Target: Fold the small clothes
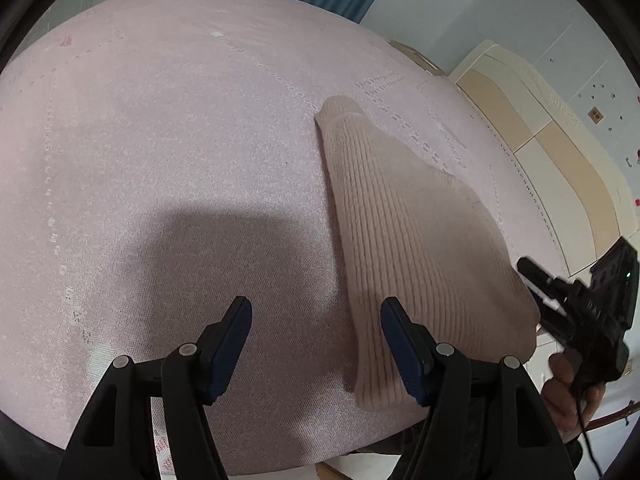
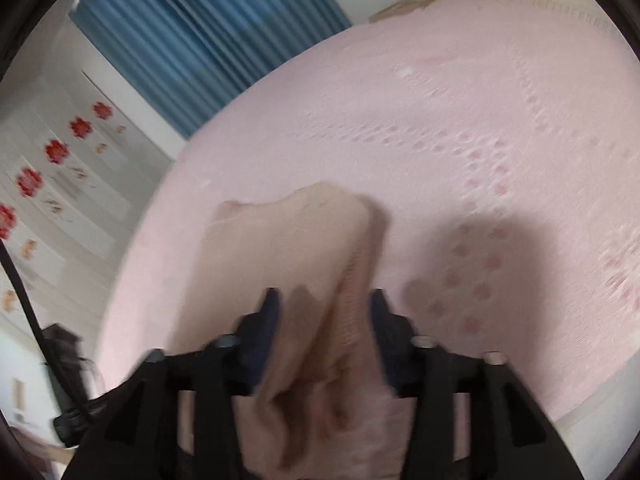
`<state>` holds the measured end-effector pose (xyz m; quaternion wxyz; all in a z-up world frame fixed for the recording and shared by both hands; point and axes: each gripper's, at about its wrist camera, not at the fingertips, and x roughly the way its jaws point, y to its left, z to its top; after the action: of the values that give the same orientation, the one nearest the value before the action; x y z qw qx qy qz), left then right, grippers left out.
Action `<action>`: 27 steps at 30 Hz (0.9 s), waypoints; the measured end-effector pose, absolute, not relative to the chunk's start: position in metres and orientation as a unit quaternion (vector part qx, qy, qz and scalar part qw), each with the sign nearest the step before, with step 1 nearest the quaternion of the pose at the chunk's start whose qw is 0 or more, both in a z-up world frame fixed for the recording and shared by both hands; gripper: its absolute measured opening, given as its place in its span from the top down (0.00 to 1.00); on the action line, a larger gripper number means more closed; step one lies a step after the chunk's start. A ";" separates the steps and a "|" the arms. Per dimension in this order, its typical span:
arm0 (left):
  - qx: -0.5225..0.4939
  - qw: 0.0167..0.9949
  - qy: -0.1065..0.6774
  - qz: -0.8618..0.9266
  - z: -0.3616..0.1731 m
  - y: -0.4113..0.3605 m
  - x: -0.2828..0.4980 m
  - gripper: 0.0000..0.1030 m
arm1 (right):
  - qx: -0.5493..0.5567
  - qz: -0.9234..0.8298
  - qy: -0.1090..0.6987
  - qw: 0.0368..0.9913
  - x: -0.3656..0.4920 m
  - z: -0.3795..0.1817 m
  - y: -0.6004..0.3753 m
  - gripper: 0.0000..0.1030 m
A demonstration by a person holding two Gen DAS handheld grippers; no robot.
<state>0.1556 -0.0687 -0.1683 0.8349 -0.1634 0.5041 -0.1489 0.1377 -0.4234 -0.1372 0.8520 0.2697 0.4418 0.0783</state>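
The left gripper (image 1: 316, 344) hung over the pink bed cover (image 1: 168, 152) with its fingers spread wide and nothing between them. Just to its right lay the ribbed beige cloth (image 1: 404, 240), long and partly folded, near the cover's edge. The right gripper (image 2: 324, 322) was at the cloth's far right corner, fingers apart, with a bunched fold of cloth between them.

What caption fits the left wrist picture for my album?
Open left gripper beside a ribbed beige knit garment on a pink bedspread, right gripper at its edge.
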 end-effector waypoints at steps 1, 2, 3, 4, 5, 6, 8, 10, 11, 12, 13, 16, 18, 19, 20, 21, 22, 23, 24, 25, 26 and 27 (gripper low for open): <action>-0.166 0.834 0.505 -0.148 -0.169 -0.067 0.155 0.37 | 0.267 0.080 0.451 0.848 0.138 -0.141 -0.419 0.47; -0.170 0.833 0.504 -0.149 -0.169 -0.065 0.154 0.37 | 0.262 0.079 0.462 0.844 0.142 -0.147 -0.415 0.47; -0.171 0.833 0.505 -0.148 -0.169 -0.063 0.154 0.37 | 0.259 0.074 0.477 0.836 0.145 -0.157 -0.409 0.47; -0.172 0.833 0.504 -0.148 -0.168 -0.063 0.154 0.37 | 0.267 0.073 0.485 0.829 0.147 -0.166 -0.408 0.46; -0.173 0.834 0.503 -0.147 -0.168 -0.061 0.153 0.37 | 0.282 0.078 0.489 0.822 0.150 -0.173 -0.409 0.42; -0.175 0.834 0.502 -0.147 -0.168 -0.059 0.152 0.37 | 0.303 0.085 0.490 0.813 0.151 -0.181 -0.411 0.39; -0.177 0.834 0.502 -0.145 -0.170 -0.054 0.150 0.37 | 0.329 0.092 0.485 0.805 0.155 -0.187 -0.415 0.35; -0.182 0.835 0.500 -0.142 -0.171 -0.048 0.149 0.37 | 0.321 0.090 0.490 0.806 0.166 -0.189 -0.414 0.35; -0.185 0.835 0.499 -0.141 -0.171 -0.044 0.149 0.37 | 0.313 0.089 0.493 0.807 0.169 -0.189 -0.412 0.34; -0.190 0.835 0.496 -0.140 -0.171 -0.040 0.150 0.37 | 0.303 0.089 0.497 0.808 0.179 -0.190 -0.408 0.33; -0.194 0.836 0.495 -0.139 -0.171 -0.038 0.150 0.37 | 0.297 0.087 0.500 0.808 0.186 -0.190 -0.406 0.32; -0.202 0.838 0.490 -0.131 -0.170 -0.029 0.152 0.37 | 0.295 0.090 0.512 0.802 0.196 -0.192 -0.402 0.31; -0.202 0.841 0.486 -0.126 -0.169 -0.025 0.153 0.37 | 0.309 0.107 0.516 0.792 0.202 -0.195 -0.403 0.42; -0.202 0.843 0.483 -0.122 -0.168 -0.023 0.154 0.37 | 0.319 0.110 0.517 0.787 0.205 -0.197 -0.404 0.48; -0.203 0.845 0.480 -0.119 -0.166 -0.020 0.153 0.37 | 0.330 0.112 0.515 0.783 0.205 -0.197 -0.406 0.53; -0.204 0.847 0.477 -0.116 -0.165 -0.017 0.152 0.37 | 0.333 0.113 0.513 0.783 0.206 -0.196 -0.408 0.56; -0.206 0.848 0.475 -0.113 -0.165 -0.014 0.152 0.37 | 0.333 0.112 0.513 0.784 0.206 -0.193 -0.408 0.60; -0.209 0.848 0.474 -0.112 -0.165 -0.011 0.151 0.37 | 0.332 0.112 0.510 0.786 0.205 -0.187 -0.407 0.63; -0.215 0.847 0.473 -0.112 -0.165 -0.007 0.150 0.37 | 0.335 0.111 0.507 0.786 0.205 -0.183 -0.407 0.64; -0.220 0.846 0.473 -0.111 -0.166 -0.003 0.150 0.37 | 0.347 0.112 0.499 0.786 0.204 -0.176 -0.407 0.65; -0.223 0.845 0.473 -0.109 -0.167 0.000 0.149 0.37 | 0.357 0.116 0.491 0.786 0.202 -0.170 -0.407 0.66; -0.229 0.844 0.472 -0.109 -0.168 0.005 0.148 0.37 | 0.370 0.120 0.479 0.787 0.200 -0.160 -0.407 0.66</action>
<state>0.1475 0.0049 -0.1680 0.8445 -0.2289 0.4718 -0.1087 0.1997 -0.4066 -0.1600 0.7866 0.3702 0.4794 0.1200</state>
